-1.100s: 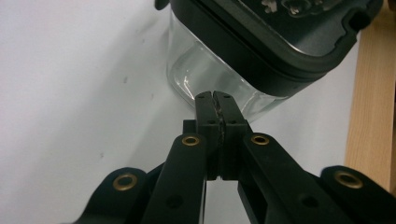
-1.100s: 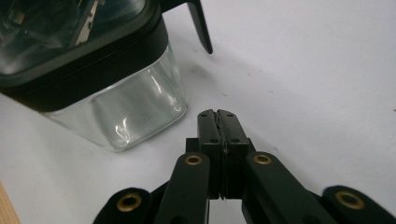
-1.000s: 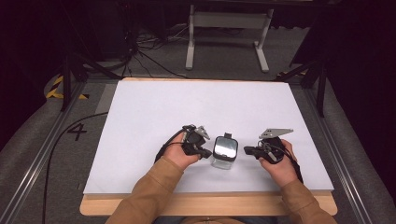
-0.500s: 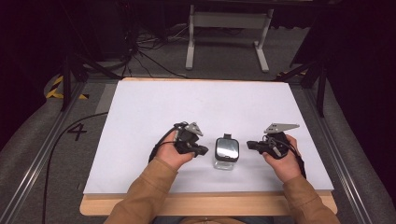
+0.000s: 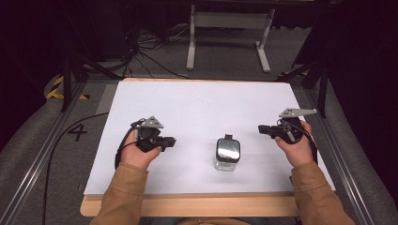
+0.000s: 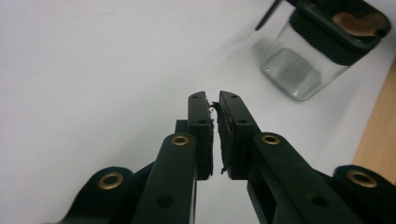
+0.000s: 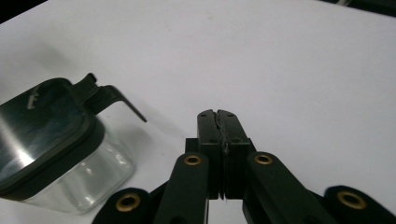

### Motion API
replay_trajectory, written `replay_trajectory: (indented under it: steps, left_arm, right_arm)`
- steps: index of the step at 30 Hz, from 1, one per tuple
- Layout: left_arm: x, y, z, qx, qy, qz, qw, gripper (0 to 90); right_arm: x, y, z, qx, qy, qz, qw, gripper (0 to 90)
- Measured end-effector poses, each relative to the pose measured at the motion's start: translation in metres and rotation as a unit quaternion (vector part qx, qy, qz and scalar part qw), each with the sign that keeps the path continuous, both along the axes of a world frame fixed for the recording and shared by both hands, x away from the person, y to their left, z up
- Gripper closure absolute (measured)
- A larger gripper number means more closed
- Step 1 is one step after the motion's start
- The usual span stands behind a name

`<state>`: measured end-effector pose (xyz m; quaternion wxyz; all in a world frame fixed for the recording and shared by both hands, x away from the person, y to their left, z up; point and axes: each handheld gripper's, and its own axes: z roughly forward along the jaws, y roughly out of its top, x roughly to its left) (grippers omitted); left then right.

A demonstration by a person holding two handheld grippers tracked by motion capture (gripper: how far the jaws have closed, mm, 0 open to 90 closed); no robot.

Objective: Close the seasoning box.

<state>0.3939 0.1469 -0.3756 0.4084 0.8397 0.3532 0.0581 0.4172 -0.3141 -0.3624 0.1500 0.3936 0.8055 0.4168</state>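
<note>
Seen from above: glass jar [image 5: 227,153] with a dark lid, upright on the white table [image 5: 197,108] near its front edge, between left tongs [image 5: 170,141] and right tongs [image 5: 263,129], apart from both. Closer, along the left tongs [image 6: 213,100]: a narrow slit between the jaws, which have just been opening, nothing inside it, jar [image 6: 322,46] off to the upper right. Along the right tongs [image 7: 217,114]: jaws pressed together, empty, jar [image 7: 56,149] at the left with a black clip jutting from its lid.
</note>
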Motion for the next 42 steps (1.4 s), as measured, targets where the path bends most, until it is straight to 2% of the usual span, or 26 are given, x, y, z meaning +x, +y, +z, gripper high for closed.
replay_trajectory:
  steps: [3, 4, 6, 8, 9, 11, 14, 16, 17, 19, 21, 22, 23, 24, 25, 26, 27, 28, 29, 30, 31, 32, 34, 36, 38, 42]
  left_arm:
    - [0.003, 0.015, -0.001, -0.002, -0.001, 0.026, 0.9997, 81.4]
    - [0.004, 0.022, -0.002, -0.009, 0.004, 0.036, 0.9993, 80.7]
    - [0.006, 0.031, -0.004, 0.001, 0.0, 0.054, 0.9986, 78.6]
    - [0.01, 0.038, -0.01, 0.013, 0.006, 0.077, 0.9969, 76.3]
    - [0.011, 0.041, -0.011, 0.021, 0.006, 0.082, 0.9964, 74.9]
    - [0.016, 0.048, -0.017, 0.011, 0.012, 0.091, 0.9957, 73.3]
    - [0.021, 0.057, -0.025, 0.012, 0.004, 0.109, 0.994, 68.7]
    - [0.024, 0.062, -0.03, 0.02, -0.002, 0.118, 0.9928, 64.7]
    - [0.024, 0.062, -0.03, 0.02, -0.002, 0.118, 0.9928, 63.6]
    - [0.027, 0.067, -0.038, 0.04, -0.013, 0.117, 0.9922, 61.7]
    - [0.03, 0.069, -0.043, 0.054, -0.023, 0.107, 0.9925, 60.0]
    - [0.031, 0.071, -0.044, 0.058, -0.015, 0.093, 0.9939, 58.7]
    - [0.032, 0.07, -0.048, 0.046, -0.02, 0.093, 0.9944, 57.8]
    - [0.032, 0.07, -0.05, 0.041, -0.014, 0.09, 0.995, 57.2]
    - [0.034, 0.07, -0.052, 0.041, -0.015, 0.083, 0.9955, 56.2]
    - [0.035, 0.069, -0.052, 0.046, -0.003, 0.076, 0.996, 54.8]
    - [0.035, 0.068, -0.055, 0.036, 0.002, 0.074, 0.9966, 51.6]
    - [0.036, 0.066, -0.057, 0.03, 0.019, 0.068, 0.997, 48.9]
    - [0.036, 0.066, -0.057, 0.03, 0.019, 0.068, 0.997, 48.6]
    - [0.037, 0.062, -0.059, 0.037, 0.033, 0.062, 0.9968, 48.7]
    - [0.037, 0.062, -0.059, 0.037, 0.033, 0.062, 0.9968, 47.6]
    - [0.038, 0.058, -0.059, 0.039, 0.031, 0.074, 0.996, 45.8]
    - [0.038, 0.056, -0.059, 0.04, 0.04, 0.075, 0.9956, 40.8]
    - [0.038, 0.056, -0.06, 0.047, 0.034, 0.074, 0.9956, 40.2]
    - [0.038, 0.055, -0.06, 0.051, 0.036, 0.074, 0.9953, 39.2]
    - [0.039, 0.053, -0.059, 0.05, 0.032, 0.077, 0.9953, 38.0]
  right_arm:
    - [0.004, -0.012, 0.0, 0.007, -0.003, -0.014, 0.9999, 85.5]
    - [0.004, -0.015, 0.0, 0.004, -0.004, -0.018, 0.9998, 84.5]
    - [0.006, -0.025, -0.001, -0.006, -0.011, -0.038, 0.9992, 81.2]
    - [0.007, -0.034, -0.002, -0.014, -0.011, -0.057, 0.9982, 79.3]
    - [0.009, -0.039, -0.004, -0.024, -0.014, -0.065, 0.9975, 77.7]
    - [0.01, -0.046, -0.007, -0.045, -0.014, -0.077, 0.9959, 75.9]
    - [0.015, -0.061, -0.016, -0.044, -0.006, -0.09, 0.9949, 69.4]
    - [0.018, -0.069, -0.024, -0.057, -0.003, -0.096, 0.9937, 66.5]
    - [0.019, -0.073, -0.027, -0.062, 0.001, -0.1, 0.9931, 64.1]
    - [0.022, -0.079, -0.034, -0.075, 0.009, -0.094, 0.9928, 57.2]
    - [0.024, -0.084, -0.041, -0.079, 0.01, -0.092, 0.9926, 55.7]
    - [0.024, -0.087, -0.044, -0.076, 0.014, -0.093, 0.9927, 53.5]
    - [0.025, -0.089, -0.047, -0.073, 0.016, -0.094, 0.9927, 52.6]
    - [0.026, -0.091, -0.049, -0.067, 0.018, -0.098, 0.9928, 52.8]
    - [0.026, -0.092, -0.051, -0.06, 0.02, -0.102, 0.9928, 52.3]
    - [0.027, -0.093, -0.053, -0.057, 0.02, -0.105, 0.9927, 51.5]
    - [0.028, -0.093, -0.055, -0.055, 0.022, -0.105, 0.9928, 50.7]
    - [0.029, -0.092, -0.056, -0.055, 0.027, -0.104, 0.9927, 50.1]
    - [0.029, -0.092, -0.056, -0.055, 0.027, -0.104, 0.9927, 50.1]
    - [0.03, -0.09, -0.061, -0.045, 0.055, -0.105, 0.9919, 49.4]
    - [0.031, -0.087, -0.063, -0.044, 0.066, -0.104, 0.9914, 49.4]
    - [0.031, -0.085, -0.064, -0.048, 0.068, -0.099, 0.9916, 49.4]
    - [0.032, -0.079, -0.067, -0.056, 0.062, -0.09, 0.9924, 49.1]
    - [0.032, -0.077, -0.067, -0.058, 0.06, -0.089, 0.9926, 48.2]
    - [0.032, -0.075, -0.068, -0.062, 0.053, -0.084, 0.9931, 46.3]
    - [0.032, -0.075, -0.069, -0.066, 0.052, -0.082, 0.9931, 46.3]
